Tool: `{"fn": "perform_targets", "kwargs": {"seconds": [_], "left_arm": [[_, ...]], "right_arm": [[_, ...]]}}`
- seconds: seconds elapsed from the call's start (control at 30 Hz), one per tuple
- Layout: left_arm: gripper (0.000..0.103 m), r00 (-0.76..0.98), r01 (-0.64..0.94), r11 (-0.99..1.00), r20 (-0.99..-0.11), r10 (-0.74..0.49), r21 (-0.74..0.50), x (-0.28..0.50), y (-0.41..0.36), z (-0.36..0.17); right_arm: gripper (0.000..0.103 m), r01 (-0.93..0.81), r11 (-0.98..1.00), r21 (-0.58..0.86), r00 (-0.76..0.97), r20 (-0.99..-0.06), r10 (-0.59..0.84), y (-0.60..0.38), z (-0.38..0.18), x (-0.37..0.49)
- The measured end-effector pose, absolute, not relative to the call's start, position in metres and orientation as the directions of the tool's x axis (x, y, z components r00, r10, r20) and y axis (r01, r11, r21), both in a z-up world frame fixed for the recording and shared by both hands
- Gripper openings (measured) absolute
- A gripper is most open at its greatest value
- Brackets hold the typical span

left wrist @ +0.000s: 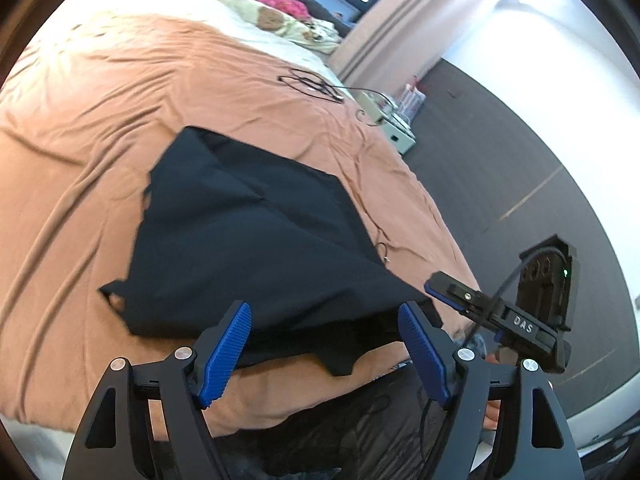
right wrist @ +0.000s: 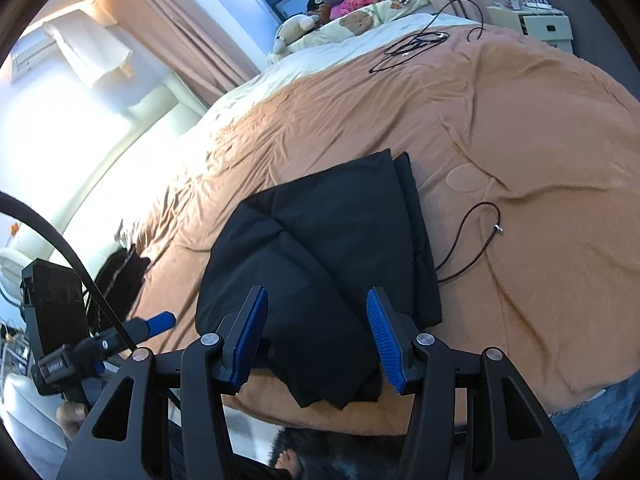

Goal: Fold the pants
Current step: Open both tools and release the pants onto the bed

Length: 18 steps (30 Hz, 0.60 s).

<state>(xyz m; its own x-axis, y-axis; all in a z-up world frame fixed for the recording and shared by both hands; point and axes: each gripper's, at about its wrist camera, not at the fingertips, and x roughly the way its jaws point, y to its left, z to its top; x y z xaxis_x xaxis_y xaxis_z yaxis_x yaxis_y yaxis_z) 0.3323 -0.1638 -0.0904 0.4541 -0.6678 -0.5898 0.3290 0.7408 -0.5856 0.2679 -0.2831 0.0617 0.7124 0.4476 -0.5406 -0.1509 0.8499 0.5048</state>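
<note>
Folded pants on a bed.
They lie near its front edge; a cable and soft toys lie far behind.

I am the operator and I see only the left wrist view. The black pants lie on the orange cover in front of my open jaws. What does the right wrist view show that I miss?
Observer: The right gripper is open, with nothing between its pads; the pants lie beyond it on the orange cover.
Operator: Are the pants folded?
Observer: Yes, into a thick layered bundle, with stacked edges showing along its right side.
Operator: Anything close to them?
Observer: A thin brown cord loops on the cover just right of the pants and seems to run under their edge.
Operator: And to the left?
Observer: Another dark cloth item lies near the bed's left edge, apart from the pants.
</note>
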Motion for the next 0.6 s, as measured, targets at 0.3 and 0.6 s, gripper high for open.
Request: {"fn": "perform_targets", "kwargs": {"seconds": [0.3, 0.6], "left_arm": [[0.078, 0.482, 0.241, 0.740, -0.584, -0.653, -0.628, 0.326, -0.122, -0.115], [0.078, 0.496, 0.115, 0.681, -0.552, -0.670, -0.723, 0.330, -0.080, -0.140]], "right_arm": [[0.050, -0.158, 0.871, 0.465, 0.701, -0.569, 0.430, -0.261, 0.064, 0.256], [0.053, -0.146, 0.900, 0.411, 0.686, -0.613, 0.392, -0.230, 0.066, 0.247]]}}
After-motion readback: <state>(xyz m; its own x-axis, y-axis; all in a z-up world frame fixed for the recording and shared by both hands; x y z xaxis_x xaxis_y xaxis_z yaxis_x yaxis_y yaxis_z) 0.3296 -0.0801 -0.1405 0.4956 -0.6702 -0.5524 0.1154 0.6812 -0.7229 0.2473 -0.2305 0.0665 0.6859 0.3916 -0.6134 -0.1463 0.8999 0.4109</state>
